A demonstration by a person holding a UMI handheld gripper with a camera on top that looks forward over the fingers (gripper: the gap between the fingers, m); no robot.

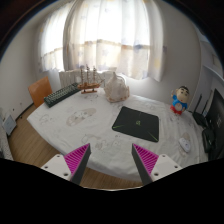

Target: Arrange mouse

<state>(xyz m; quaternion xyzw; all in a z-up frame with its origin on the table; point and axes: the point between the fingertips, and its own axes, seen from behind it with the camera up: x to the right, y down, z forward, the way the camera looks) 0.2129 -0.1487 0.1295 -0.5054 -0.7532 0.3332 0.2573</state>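
A black mouse pad (135, 123) lies flat on the white-covered round table (90, 125), ahead and slightly right of my fingers. A small pale object that looks like the mouse (186, 141) rests near the table's right rim, beyond my right finger. My gripper (112, 160) hovers over the table's near edge, well short of both. It is open, the magenta pads (78, 157) wide apart, with only tablecloth and wooden floor between them.
At the far left lie a dark keyboard (62, 95) and a model ship (90, 80), with a white bag (116, 88) beside them. A cartoon figurine (180, 101) stands far right, near a dark screen (212, 112). An orange chair (40, 92) sits at left, with curtains behind.
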